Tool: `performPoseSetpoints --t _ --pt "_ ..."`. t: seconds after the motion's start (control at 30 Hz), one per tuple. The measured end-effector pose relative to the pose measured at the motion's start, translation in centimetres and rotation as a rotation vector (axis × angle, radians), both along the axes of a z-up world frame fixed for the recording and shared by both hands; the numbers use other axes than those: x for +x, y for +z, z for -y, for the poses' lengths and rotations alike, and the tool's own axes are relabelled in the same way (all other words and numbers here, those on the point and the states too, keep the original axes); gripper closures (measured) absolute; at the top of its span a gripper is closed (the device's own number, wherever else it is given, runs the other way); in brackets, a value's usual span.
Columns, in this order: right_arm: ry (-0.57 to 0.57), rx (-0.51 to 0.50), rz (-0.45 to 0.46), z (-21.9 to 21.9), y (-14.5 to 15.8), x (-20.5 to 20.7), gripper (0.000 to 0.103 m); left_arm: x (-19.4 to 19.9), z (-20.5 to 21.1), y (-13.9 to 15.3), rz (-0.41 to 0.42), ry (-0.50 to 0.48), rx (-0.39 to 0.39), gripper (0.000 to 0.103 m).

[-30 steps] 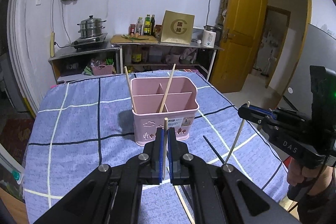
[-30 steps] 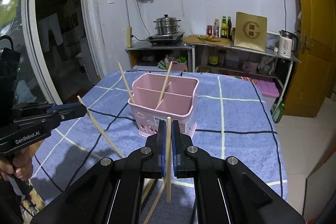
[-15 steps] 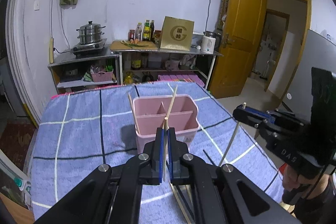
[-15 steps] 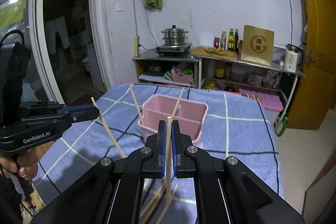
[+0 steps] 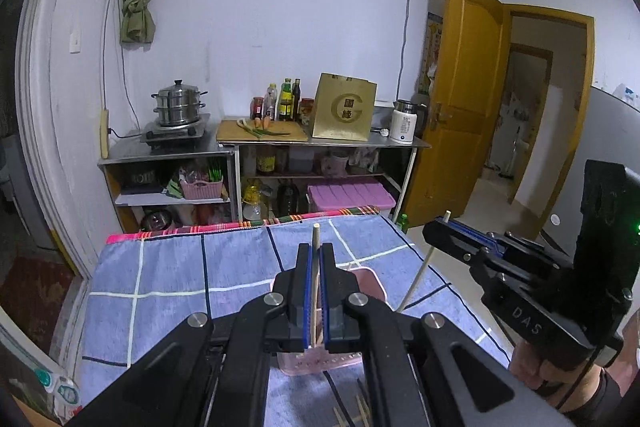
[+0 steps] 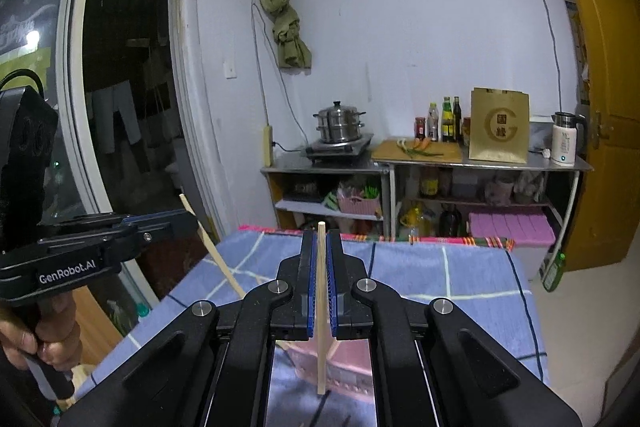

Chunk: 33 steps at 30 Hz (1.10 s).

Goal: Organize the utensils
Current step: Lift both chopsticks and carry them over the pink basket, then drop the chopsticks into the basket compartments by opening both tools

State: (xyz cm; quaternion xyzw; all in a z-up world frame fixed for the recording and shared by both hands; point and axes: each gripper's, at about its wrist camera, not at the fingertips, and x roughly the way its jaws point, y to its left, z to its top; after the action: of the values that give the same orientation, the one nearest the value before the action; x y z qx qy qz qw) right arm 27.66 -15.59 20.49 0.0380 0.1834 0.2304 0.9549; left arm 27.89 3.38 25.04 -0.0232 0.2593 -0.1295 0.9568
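My left gripper (image 5: 315,251) is shut on a pale wooden chopstick (image 5: 316,235) that stands upright between its blue pads. The pink utensil basket (image 5: 371,283) sits on the blue checked table (image 5: 168,279) below, mostly hidden behind the fingers. To the right, my right gripper (image 5: 438,227) holds a second chopstick (image 5: 416,283) that hangs down. In the right wrist view the right gripper (image 6: 320,241) is shut on its chopstick (image 6: 321,347) above the basket (image 6: 352,359). The left gripper (image 6: 176,221) at left holds its slanted chopstick (image 6: 218,259).
Loose chopsticks (image 5: 352,415) lie on the cloth near the front edge. Behind the table stand metal shelves (image 5: 264,147) with a steamer pot (image 5: 178,103), bottles, a cutting board, a gold bag and a kettle (image 5: 404,123). An orange door (image 5: 460,99) is at the right.
Both grippers have risen with their chopsticks still clamped. The pink basket has dropped lower in both views and is now largely covered by the fingers.
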Motion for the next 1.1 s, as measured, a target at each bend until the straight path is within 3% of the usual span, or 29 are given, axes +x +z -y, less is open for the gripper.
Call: performPoseSetpoints --t 0.4,1.1 --pt "0.008 0.041 0.008 -1.3 -1.5 3.5 0.098 4.7 -0.5 -2.7 -0.033 0.015 -0.014 0.1" --pt "0.035 -0.007 -0.133 -2.1 -8.2 5.2 0.098 7.2 -0.6 -10.1 -0.156 0.025 -0.003 0.1"
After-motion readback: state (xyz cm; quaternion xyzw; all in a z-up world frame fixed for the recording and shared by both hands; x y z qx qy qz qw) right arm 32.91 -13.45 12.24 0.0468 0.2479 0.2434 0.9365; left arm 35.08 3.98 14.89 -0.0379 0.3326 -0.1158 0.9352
